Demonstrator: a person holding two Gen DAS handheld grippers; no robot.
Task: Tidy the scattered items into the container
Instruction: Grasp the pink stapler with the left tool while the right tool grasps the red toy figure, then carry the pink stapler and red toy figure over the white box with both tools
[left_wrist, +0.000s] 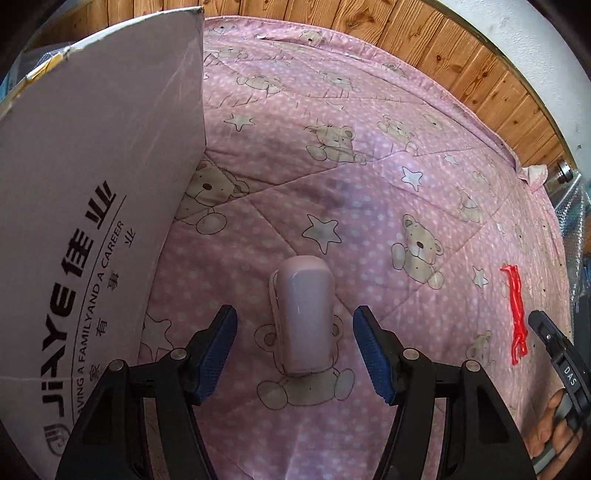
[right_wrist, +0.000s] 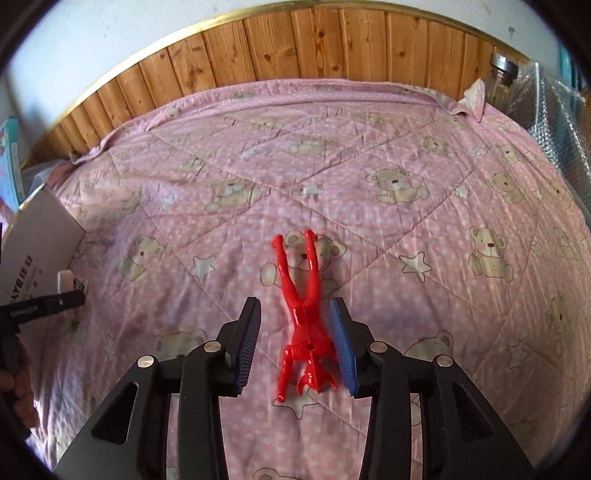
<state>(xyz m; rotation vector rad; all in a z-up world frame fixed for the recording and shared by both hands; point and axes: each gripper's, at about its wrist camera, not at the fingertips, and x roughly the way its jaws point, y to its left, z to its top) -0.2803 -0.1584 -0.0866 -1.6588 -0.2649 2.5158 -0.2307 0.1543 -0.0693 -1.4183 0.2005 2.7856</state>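
- The bed (left_wrist: 369, 155), under its pink teddy-bear quilt, carries everything, and the items on it lie well apart from one another
- The cardboard box (left_wrist: 92, 184) stands on the bed at the far left of the left wrist view, its printed wall facing you; I take it for the container, so it sits nearer your left hand than your right
- Your left gripper (left_wrist: 295, 354) is spread wide, with the pink nail clipper (left_wrist: 303, 314) lying flat on the quilt between the two blue pads, touching neither
- The clipper's long axis runs straight away from you, in line with the fingers, so closing should catch it across its narrow width
- Your right gripper (right_wrist: 301, 343) is also open, moderately wide, and straddles the red toy figure (right_wrist: 304, 314), which lies on the quilt with its long axis running forward along the fingers, two limbs pointing away
- The figure sits off centre: its trunk is just beside the right-hand pad, with a clear gap to the left-hand one, so I judge a small shift to your right would centre it before you close
- Neither item is lifted yet
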